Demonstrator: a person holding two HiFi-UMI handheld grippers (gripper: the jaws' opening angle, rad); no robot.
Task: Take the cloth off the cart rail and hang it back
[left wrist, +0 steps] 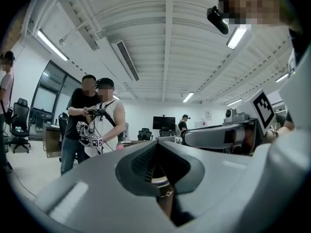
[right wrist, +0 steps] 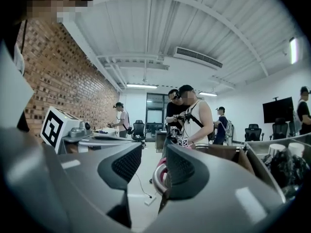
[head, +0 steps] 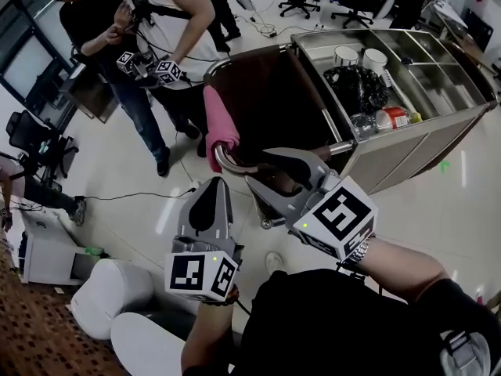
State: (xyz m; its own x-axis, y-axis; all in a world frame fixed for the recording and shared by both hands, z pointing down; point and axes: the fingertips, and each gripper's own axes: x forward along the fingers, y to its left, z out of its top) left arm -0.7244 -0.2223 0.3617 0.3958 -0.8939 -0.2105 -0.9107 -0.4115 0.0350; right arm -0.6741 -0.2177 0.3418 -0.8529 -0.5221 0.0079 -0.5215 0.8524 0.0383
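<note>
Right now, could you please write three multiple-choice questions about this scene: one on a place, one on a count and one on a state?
1. Where is the pink cloth?
A. draped over the cart rail
B. on the floor
C. inside a cart bin

2. How many white cups stand in the cart?
A. one
B. two
C. four

3. How are the right tongs?
A. shut on the cloth
B. shut, empty
C. open, empty

Answers:
1 A: it hangs over the rail's corner.
2 B: two stand side by side.
3 C: the jaws stand apart with nothing between them.
</note>
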